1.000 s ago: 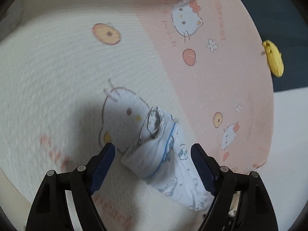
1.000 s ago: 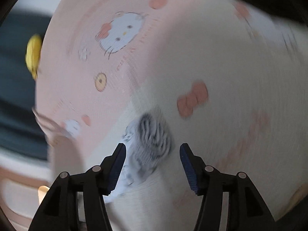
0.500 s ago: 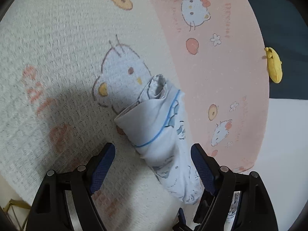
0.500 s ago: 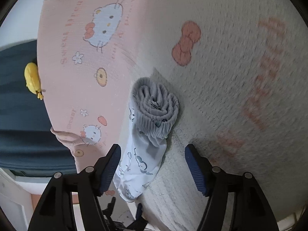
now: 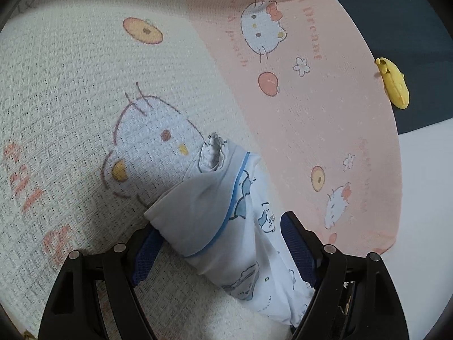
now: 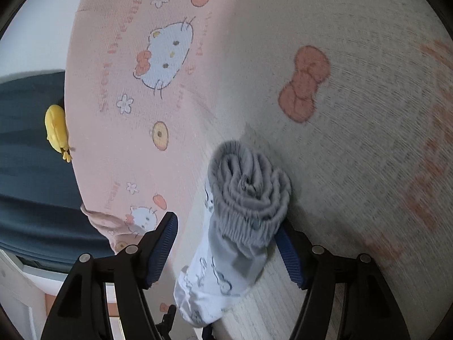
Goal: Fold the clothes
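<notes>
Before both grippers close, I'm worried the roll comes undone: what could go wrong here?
1. The rolled white cartoon-print garment ends in a loosely coiled grey elastic waistband; a squeeze may uncoil it.
2. The left gripper and right gripper straddle opposite ends; pulling apart could unroll it.

Cat-print blanket (image 5: pixel 85 90), probably bedding; rolled garment (image 5: pixel 215 215) atop

Under my claws lies a waffle-weave blanket (image 5: pixel 70 90), cream on one half and pink on the other, printed with cartoon cat faces, orange bows, peaches, small flowers and pink lettering. Past its pink edge I see a dark blue surface (image 5: pixel 396 22), and a small yellow toy (image 5: pixel 395 87) rests there, just beside that edge. One blanket corner (image 6: pixel 96 221) is folded over.
</notes>
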The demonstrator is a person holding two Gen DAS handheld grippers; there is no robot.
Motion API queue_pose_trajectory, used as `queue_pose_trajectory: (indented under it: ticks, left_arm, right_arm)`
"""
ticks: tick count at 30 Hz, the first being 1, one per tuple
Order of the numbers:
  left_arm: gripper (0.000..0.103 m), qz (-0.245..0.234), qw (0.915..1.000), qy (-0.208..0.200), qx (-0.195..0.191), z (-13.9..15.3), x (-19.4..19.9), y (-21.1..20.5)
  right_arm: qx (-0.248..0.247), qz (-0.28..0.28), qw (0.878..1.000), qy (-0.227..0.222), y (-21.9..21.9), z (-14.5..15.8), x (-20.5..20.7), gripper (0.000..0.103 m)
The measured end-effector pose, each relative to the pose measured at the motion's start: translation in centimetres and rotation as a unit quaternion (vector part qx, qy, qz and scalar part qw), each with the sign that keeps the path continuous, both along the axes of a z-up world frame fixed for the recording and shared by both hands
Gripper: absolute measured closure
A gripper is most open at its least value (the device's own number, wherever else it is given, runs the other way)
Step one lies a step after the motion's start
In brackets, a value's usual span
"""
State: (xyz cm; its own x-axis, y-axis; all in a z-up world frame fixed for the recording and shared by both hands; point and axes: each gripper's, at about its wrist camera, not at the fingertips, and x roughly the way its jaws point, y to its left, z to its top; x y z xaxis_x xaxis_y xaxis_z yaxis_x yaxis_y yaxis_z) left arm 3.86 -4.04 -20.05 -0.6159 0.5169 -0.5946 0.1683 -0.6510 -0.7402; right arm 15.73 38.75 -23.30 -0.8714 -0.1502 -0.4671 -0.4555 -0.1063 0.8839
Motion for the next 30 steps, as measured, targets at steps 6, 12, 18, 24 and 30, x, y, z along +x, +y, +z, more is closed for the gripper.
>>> queue_pose_trajectory:
  ticks: [6,12,18,24,30]
  left_arm:
    - [0.024,0.005,0.9994,0.015,-0.032,-0.3,-1.7,1.6]
    - [0.080,-0.018,0.9926,0.004,-0.120,-0.1,-2.2,1.9]
    - [0.084,-0.054,0.9783,0.065,-0.189,3.0,-1.8,2.5]
    - [0.084,-0.091,0.9673,0.073,-0.225,2.5,-1.6,3.0]
    - [0.081,-0.087,0.9843,0.017,-0.153,-0.9,-1.8,1.0]
  right_arm:
    - [0.092,0.029,0.994,-0.046,-0.6,1.3,-1.8,0.042]
    - [0.249,0.098,0.955,-0.128,-1.7,3.5,-4.0,0.080]
    - [0.383,0.144,0.900,-0.149,-3.5,7.5,-4.4,0.082]
    - [0.364,0.154,0.908,-0.142,-2.9,6.7,-3.9,0.082]
    - [0.278,0.168,0.933,-0.153,-0.9,3.3,-3.4,0.082]
